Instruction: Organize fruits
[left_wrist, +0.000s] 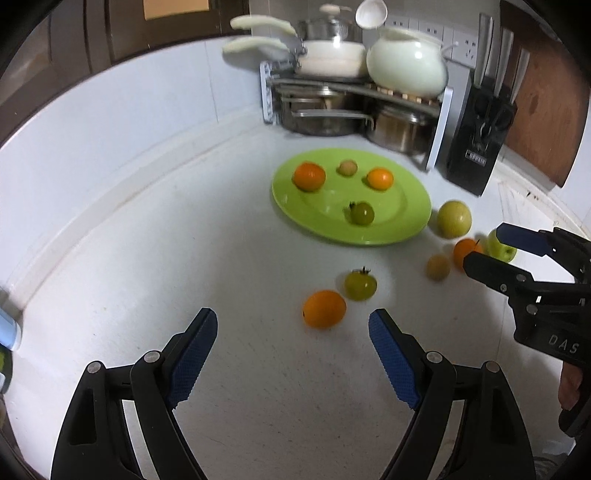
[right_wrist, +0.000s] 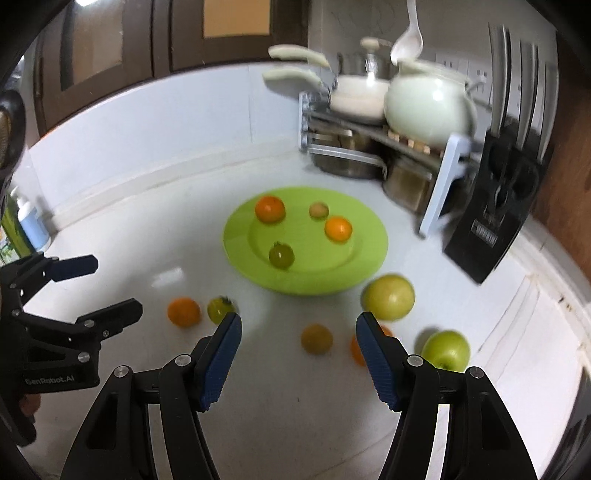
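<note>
Both grippers hung over the white counter (left_wrist: 110, 229) with nothing in them. Left gripper (left_wrist: 293, 325) had its blue pads spread wide, and an orange (left_wrist: 324, 308) sat on the counter just past the tips, with a green tomato (left_wrist: 360, 284) right beside it. Further back was the green plate (left_wrist: 413, 218) holding two oranges, a small tan fruit and another green tomato (left_wrist: 361, 213). To the right of the plate sat a big yellow-green apple (right_wrist: 388, 297). Nearer the right gripper (right_wrist: 299, 325), whose jaws were about half open and empty, a small brownish fruit (right_wrist: 316, 339) lay just ahead between the tips, another orange (right_wrist: 357, 350) peeked out behind the right pad, and a green apple (right_wrist: 446, 350) sat further right. Pot rack (left_wrist: 354, 99) and knife block (left_wrist: 480, 147) stood at the back corner
</note>
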